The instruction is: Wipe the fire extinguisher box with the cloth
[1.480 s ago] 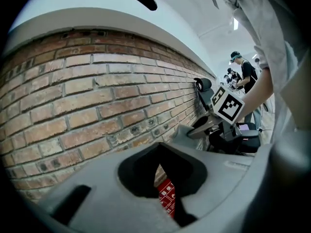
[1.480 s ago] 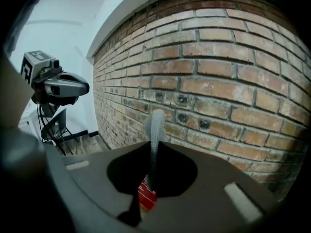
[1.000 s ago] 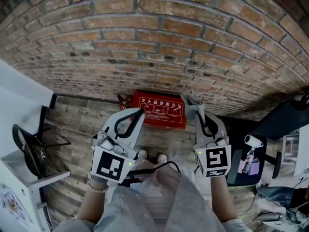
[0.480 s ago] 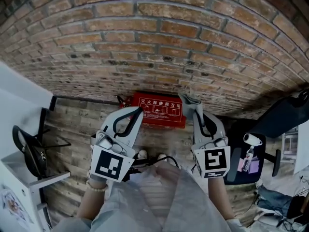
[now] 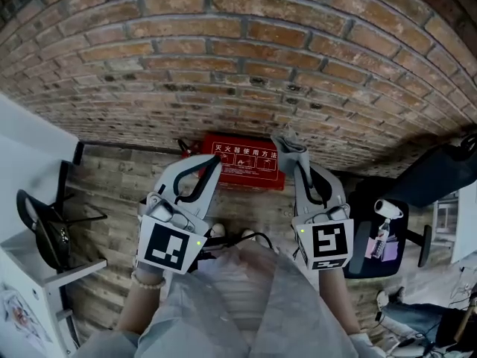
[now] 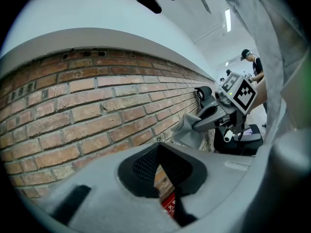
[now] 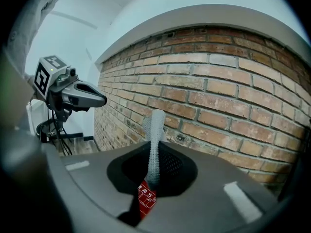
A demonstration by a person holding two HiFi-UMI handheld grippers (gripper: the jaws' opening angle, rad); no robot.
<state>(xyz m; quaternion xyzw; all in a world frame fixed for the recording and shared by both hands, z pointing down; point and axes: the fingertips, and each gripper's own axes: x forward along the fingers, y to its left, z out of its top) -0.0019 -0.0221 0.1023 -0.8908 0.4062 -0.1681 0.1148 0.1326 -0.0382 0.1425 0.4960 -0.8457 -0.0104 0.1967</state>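
Head view: a flat, rectangular red fire extinguisher box (image 5: 244, 164) lies on the plank floor (image 5: 112, 185) against a rough brick wall (image 5: 238, 66).

Left gripper view: the left gripper (image 6: 158, 145) is closed and empty.

Right gripper view: the right gripper (image 7: 153, 152) pinches an upright grey waffle-weave cloth (image 7: 155, 124).

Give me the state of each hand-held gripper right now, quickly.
Left hand-held gripper: closed, nothing between its jaws.
Right hand-held gripper: closed on the grey cloth.

Red fire extinguisher box (image 5: 244, 162) lies by the wall (image 5: 246, 66); grey cloth (image 7: 154, 140) pinched in right claw (image 7: 153, 178).
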